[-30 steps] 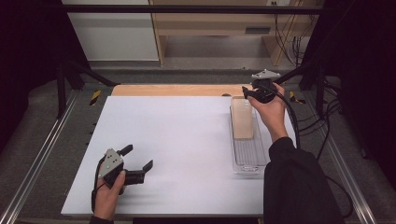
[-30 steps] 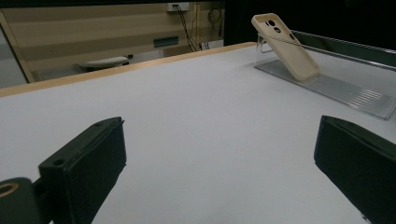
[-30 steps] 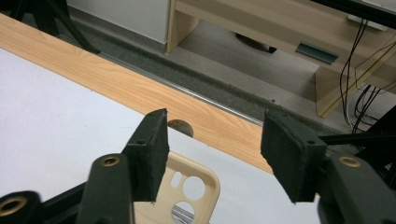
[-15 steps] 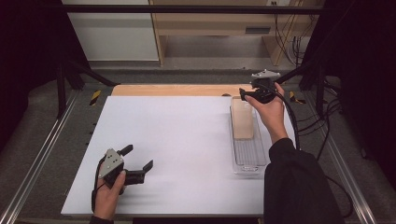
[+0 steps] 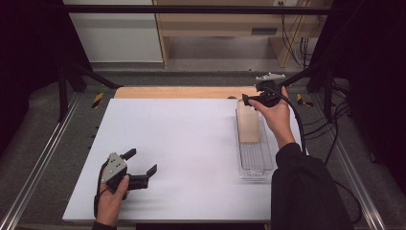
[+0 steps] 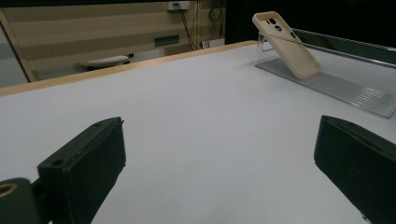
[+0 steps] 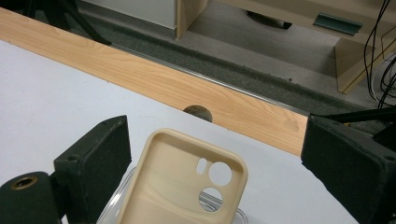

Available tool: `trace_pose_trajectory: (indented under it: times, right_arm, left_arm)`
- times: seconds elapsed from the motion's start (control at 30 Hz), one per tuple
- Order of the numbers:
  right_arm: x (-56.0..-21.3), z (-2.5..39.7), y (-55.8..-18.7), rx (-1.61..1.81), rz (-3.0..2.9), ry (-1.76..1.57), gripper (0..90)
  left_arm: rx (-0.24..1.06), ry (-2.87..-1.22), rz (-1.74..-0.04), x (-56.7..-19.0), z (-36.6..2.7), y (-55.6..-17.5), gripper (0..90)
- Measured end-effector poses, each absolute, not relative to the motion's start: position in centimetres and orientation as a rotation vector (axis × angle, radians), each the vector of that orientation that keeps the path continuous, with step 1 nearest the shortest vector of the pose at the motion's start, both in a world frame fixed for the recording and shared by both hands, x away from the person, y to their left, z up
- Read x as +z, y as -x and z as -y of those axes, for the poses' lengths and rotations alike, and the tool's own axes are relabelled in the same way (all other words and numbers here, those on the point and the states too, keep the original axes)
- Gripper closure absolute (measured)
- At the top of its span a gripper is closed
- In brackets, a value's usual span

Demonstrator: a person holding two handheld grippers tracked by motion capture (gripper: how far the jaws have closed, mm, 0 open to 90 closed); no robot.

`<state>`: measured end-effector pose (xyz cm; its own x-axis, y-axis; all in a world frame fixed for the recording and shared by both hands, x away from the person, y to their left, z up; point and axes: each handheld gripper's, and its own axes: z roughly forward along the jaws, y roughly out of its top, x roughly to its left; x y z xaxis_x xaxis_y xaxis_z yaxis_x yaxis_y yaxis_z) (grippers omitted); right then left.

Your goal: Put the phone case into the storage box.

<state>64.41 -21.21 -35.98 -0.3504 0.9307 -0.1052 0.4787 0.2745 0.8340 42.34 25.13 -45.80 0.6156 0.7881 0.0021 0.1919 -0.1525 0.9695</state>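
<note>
On my matte white desk point(image 5: 191, 143) with its pale wood far edge, a smooth beige soft phone case point(image 7: 182, 191) leans in a ribbed clear plastic tray point(image 5: 254, 160), just below and between my right gripper point(image 5: 253, 99)'s wide-apart jaws, while my left gripper point(image 5: 141, 167)'s jaws gape well away.

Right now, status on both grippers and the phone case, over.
Left gripper open, idle on the white table. Right gripper open, above the beige soft phone case. Case leans in the clear plastic rack, ungripped. Nothing in the way.
</note>
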Motion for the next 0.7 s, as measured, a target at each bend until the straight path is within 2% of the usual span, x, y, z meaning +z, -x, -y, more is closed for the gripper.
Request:
trace_pose_trajectory:
  times: [0.7]
  right_arm:
    - [-35.76, 20.62, -64.08, 0.96, -1.987, -1.281, 5.1]
  left_arm:
    - [0.639, -1.68, -0.818, -45.83, -25.11, -42.34, 2.1]
